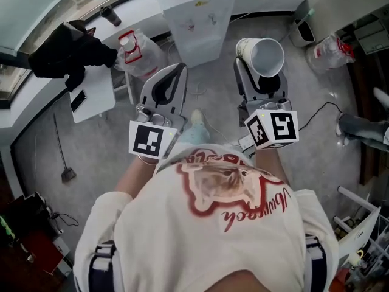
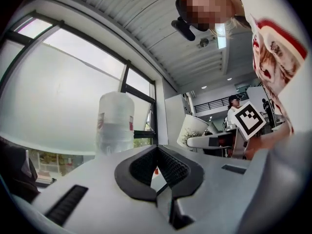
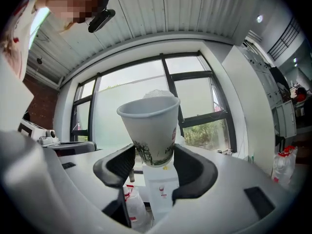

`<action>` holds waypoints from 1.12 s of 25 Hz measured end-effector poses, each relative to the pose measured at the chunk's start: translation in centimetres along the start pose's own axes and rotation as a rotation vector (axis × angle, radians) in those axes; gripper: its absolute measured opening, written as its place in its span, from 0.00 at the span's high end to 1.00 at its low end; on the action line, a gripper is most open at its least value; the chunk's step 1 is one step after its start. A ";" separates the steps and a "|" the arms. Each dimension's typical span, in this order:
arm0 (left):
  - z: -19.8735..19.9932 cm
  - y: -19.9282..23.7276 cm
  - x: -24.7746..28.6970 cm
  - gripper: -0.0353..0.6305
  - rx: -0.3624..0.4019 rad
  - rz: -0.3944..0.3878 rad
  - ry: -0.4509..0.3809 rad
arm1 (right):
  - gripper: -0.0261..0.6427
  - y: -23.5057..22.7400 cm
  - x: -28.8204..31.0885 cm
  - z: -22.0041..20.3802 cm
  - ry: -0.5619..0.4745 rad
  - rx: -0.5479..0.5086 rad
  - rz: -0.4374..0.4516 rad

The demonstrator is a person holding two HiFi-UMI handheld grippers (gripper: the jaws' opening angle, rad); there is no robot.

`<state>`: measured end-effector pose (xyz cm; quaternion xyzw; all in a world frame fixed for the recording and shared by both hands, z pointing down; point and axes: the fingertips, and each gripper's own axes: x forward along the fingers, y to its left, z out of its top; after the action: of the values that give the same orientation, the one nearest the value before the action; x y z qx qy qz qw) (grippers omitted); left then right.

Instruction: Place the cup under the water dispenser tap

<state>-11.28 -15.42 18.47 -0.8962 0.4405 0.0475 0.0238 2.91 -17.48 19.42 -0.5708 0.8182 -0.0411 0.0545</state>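
Observation:
A white paper cup [image 1: 262,55] with a dark printed pattern is held between the jaws of my right gripper [image 1: 262,75], mouth tilted up toward me. In the right gripper view the cup [image 3: 150,126] stands upright between the pads, and that gripper [image 3: 155,162] is shut on its lower part. The white water dispenser [image 1: 194,14] stands ahead on the floor, and shows below the cup as a white box [image 3: 159,191]. My left gripper [image 1: 177,69] hovers left of the cup, shut [image 2: 157,152] with nothing in it. The tap itself is hidden.
A large clear water jug [image 1: 137,53] with a red label rests on the floor left of the dispenser. Left of it, a black bag [image 1: 67,52] and a phone [image 1: 78,101] lie on a white table [image 1: 97,96]. Cables and a plastic bag [image 1: 331,50] are at the right.

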 end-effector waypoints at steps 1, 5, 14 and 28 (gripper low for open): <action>-0.2 1.3 1.3 0.92 -0.005 -0.002 0.001 | 0.57 -0.3 1.8 -0.2 0.008 0.003 -0.001; -2.0 5.0 5.1 0.92 -0.030 -0.025 0.043 | 0.57 -1.6 6.9 -1.2 0.036 0.020 -0.024; -3.6 7.0 9.3 0.92 -0.057 -0.069 0.059 | 0.57 -3.7 10.0 -2.5 0.067 0.021 -0.061; -4.1 8.1 12.4 0.92 -0.097 -0.026 0.080 | 0.57 -5.6 14.6 -2.4 0.104 0.009 0.005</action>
<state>-9.89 -30.53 21.27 -0.9031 0.4266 0.0328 -0.0365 2.75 -33.13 21.87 -0.5654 0.8213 -0.0741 0.0146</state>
